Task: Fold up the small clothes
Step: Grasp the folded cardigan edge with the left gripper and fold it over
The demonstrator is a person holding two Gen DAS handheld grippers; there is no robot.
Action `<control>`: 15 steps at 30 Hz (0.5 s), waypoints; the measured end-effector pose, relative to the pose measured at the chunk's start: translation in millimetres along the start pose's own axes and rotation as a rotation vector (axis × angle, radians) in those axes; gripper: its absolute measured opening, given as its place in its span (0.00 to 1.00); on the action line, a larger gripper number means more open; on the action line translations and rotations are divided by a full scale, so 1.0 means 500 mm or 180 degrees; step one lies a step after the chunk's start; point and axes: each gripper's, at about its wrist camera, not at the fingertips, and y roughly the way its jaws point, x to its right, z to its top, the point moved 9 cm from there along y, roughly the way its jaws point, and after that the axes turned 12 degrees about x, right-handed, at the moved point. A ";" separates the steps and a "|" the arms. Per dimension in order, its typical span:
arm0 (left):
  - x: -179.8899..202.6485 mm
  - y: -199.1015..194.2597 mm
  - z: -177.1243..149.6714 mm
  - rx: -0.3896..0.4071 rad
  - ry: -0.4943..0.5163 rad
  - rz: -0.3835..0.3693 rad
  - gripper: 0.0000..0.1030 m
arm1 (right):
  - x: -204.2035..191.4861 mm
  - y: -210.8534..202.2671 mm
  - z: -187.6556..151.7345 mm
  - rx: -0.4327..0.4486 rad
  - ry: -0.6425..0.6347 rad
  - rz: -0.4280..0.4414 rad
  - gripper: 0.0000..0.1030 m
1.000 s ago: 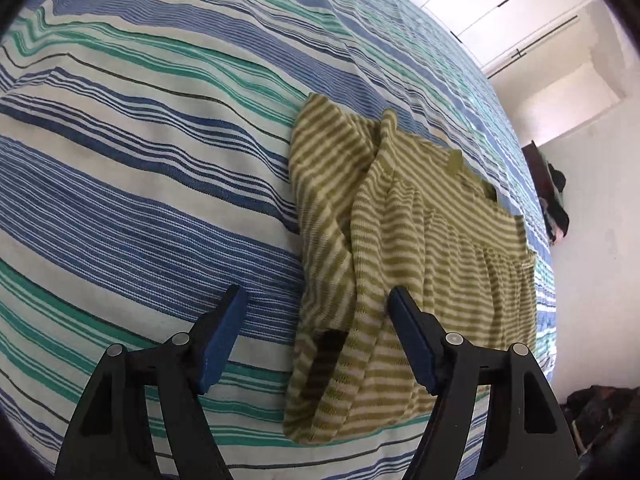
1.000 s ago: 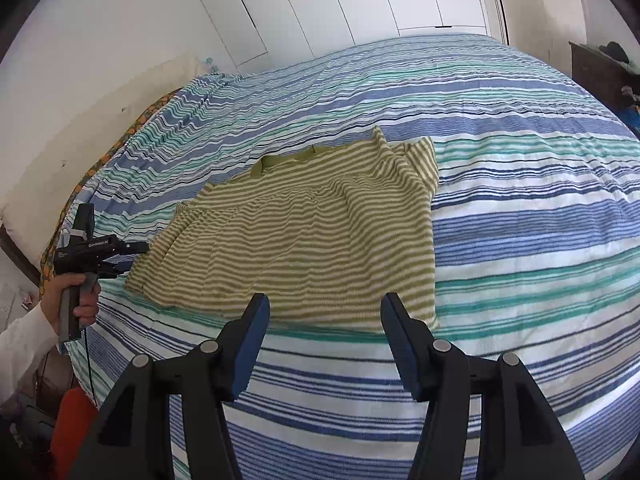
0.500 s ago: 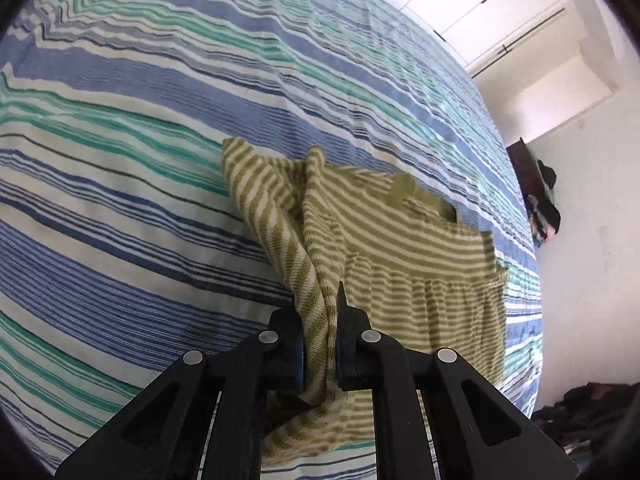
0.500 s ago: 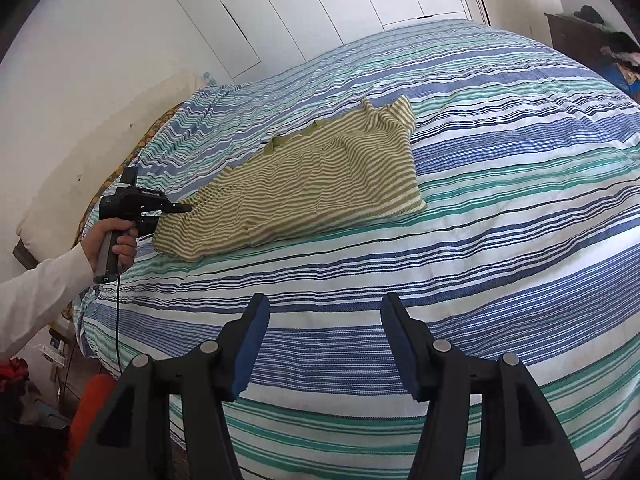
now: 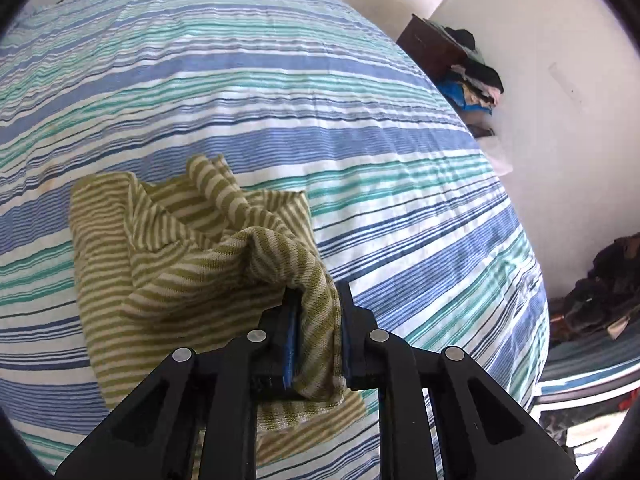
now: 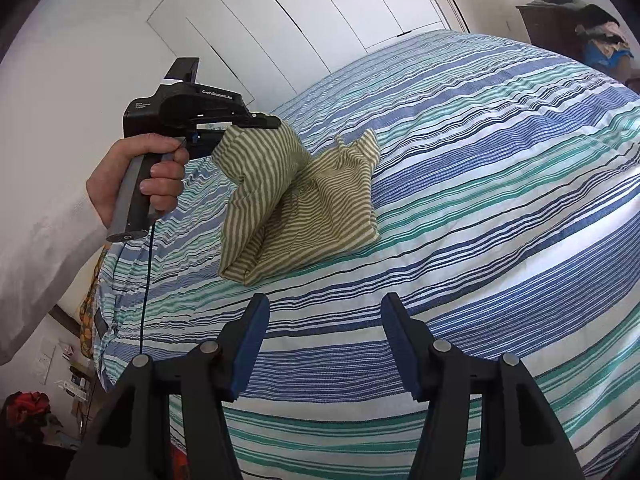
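Note:
A small olive-and-cream striped garment (image 5: 192, 272) lies on the striped bed (image 5: 280, 80). One edge of it is lifted and draped over the rest. My left gripper (image 5: 316, 300) has a thick fold of that edge between its blue pads. Its jaws are opening, but the cloth still fills the gap and hangs from them. In the right wrist view the left gripper (image 6: 272, 122), held in a person's hand (image 6: 152, 176), holds the garment (image 6: 320, 208) up above the bed (image 6: 500, 160). My right gripper (image 6: 324, 312) is open and holds nothing, hovering over the sheet short of the garment.
A dark wooden dresser (image 5: 440, 48) piled with clothes stands past the bed's far corner, also the dresser (image 6: 560, 28) at top right. White wardrobe doors (image 6: 320, 12) line the far wall. Dark clutter (image 5: 600, 292) lies on the floor beside the bed. A white sleeve (image 6: 44, 248) reaches in from the left.
The left gripper shut on the garment's edge, then rose and swung it across over the rest of the garment. The right gripper drew back from the garment and stayed open.

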 end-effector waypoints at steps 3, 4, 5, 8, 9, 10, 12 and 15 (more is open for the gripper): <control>0.020 0.049 -0.057 -0.0336 -0.0267 -0.0171 0.33 | 0.020 -0.005 0.009 0.0034 0.0159 -0.0003 0.56; 0.023 0.034 -0.061 -0.0329 -0.0366 -0.0254 0.35 | 0.028 -0.007 0.012 0.0050 0.0215 -0.0013 0.56; 0.026 0.012 -0.057 -0.0281 -0.0433 -0.0359 0.37 | 0.036 -0.009 0.015 0.0067 0.0267 -0.0029 0.57; 0.006 -0.107 -0.026 0.0151 -0.0387 -0.0521 0.61 | 0.056 -0.011 0.021 0.0085 0.0420 -0.0060 0.58; -0.012 -0.147 -0.017 0.0350 -0.0307 -0.0463 0.69 | 0.059 -0.008 0.023 0.0069 0.0452 -0.0065 0.58; -0.034 -0.181 -0.015 0.0527 -0.0198 -0.0361 0.71 | 0.059 -0.002 0.027 0.0053 0.0468 -0.0057 0.58; -0.076 -0.210 -0.037 0.0613 0.0020 -0.0146 0.71 | 0.048 0.015 0.044 0.0044 0.0482 0.0007 0.58; -0.095 -0.156 -0.132 0.0189 0.0290 -0.0089 0.62 | 0.012 0.061 0.103 0.0109 0.0454 0.0178 0.58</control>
